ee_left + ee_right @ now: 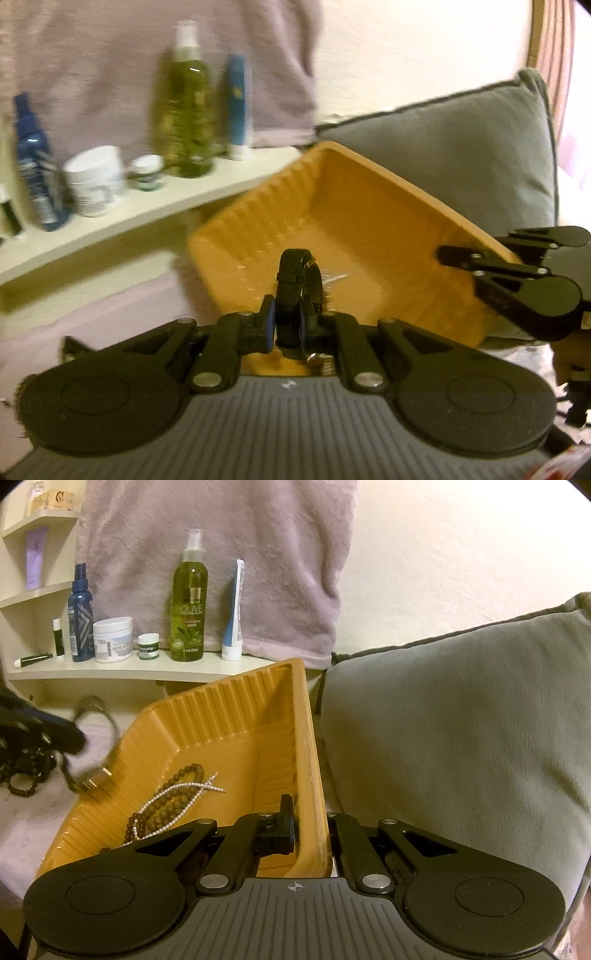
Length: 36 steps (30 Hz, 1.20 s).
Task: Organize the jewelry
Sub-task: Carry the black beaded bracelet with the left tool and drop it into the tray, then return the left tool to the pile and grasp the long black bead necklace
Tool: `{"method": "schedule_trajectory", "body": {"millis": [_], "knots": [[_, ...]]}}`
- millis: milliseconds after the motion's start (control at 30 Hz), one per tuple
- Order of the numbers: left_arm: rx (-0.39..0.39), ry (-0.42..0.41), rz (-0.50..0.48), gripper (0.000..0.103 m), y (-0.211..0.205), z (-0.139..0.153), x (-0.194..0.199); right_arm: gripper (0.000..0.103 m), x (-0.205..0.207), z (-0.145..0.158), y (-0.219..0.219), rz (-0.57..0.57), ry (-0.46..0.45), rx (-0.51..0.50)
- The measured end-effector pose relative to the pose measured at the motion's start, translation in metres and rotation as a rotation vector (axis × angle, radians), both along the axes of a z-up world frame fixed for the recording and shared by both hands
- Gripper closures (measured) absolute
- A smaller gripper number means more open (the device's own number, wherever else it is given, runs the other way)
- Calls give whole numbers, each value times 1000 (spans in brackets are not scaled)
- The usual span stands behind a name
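The left gripper [291, 317] is clamped on a black wristwatch [297, 291], its blue pads pinching the strap so the watch stands on edge between them, with the clasp end poking out below. The right gripper [310, 830] is clenched on the near right wall of the orange tray [236, 716], one finger inside the wall and one outside, holding the tray tipped up so its floor faces the approaching watch. In the right wrist view the watch appears as a blurred loop just beside the tray's left rim, not yet over the floor.

Already in the tray, toward its near left corner, lie a brown bead strand [173, 794] and a thin pearl-like chain [184, 794] crossing over it. More dark beads [26, 775] sit on the bedcover outside the tray's left edge (probably the next pieces to move).

My reading is that the step in hand is carrying the watch in. To do it well, the watch should clear the ribbed left rim fully before the jaws part, since the dangling clasp could snag on the ribs. Aiming for the bare floor toward the far corner, away from the beads and chain, would keep the pieces from tangling. The tray is tilted, so a low release near the floor seems wise, or the watch may slide down onto the chain. The right grip ought to hold the wall firmly throughout.
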<state>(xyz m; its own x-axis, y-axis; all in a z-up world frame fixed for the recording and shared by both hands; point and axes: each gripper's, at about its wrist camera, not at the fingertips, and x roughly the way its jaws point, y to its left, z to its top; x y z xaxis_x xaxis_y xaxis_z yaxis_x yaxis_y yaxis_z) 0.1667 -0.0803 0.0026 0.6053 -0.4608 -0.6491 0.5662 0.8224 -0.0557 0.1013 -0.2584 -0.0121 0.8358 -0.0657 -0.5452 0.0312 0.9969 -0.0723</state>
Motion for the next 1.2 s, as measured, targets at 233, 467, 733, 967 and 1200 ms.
{"method": "schedule_trajectory", "body": {"millis": [233, 467, 733, 967, 1200], "knots": [[-20, 55, -49, 92, -24, -17, 1, 100, 0, 0, -1, -1, 2, 4], [-22, 82, -67, 91, -36, -28, 2, 100, 1, -1, -1, -1, 3, 5], [-33, 71, -42, 80, -27, -24, 4, 100, 1, -1, -1, 1, 5, 4], [-18, 33, 28, 72, -3, -17, 4, 100, 1, -1, -1, 1, 4, 0], [24, -9, 196, 64, 42, -17, -3, 100, 1, -1, -1, 1, 3, 0]]}}
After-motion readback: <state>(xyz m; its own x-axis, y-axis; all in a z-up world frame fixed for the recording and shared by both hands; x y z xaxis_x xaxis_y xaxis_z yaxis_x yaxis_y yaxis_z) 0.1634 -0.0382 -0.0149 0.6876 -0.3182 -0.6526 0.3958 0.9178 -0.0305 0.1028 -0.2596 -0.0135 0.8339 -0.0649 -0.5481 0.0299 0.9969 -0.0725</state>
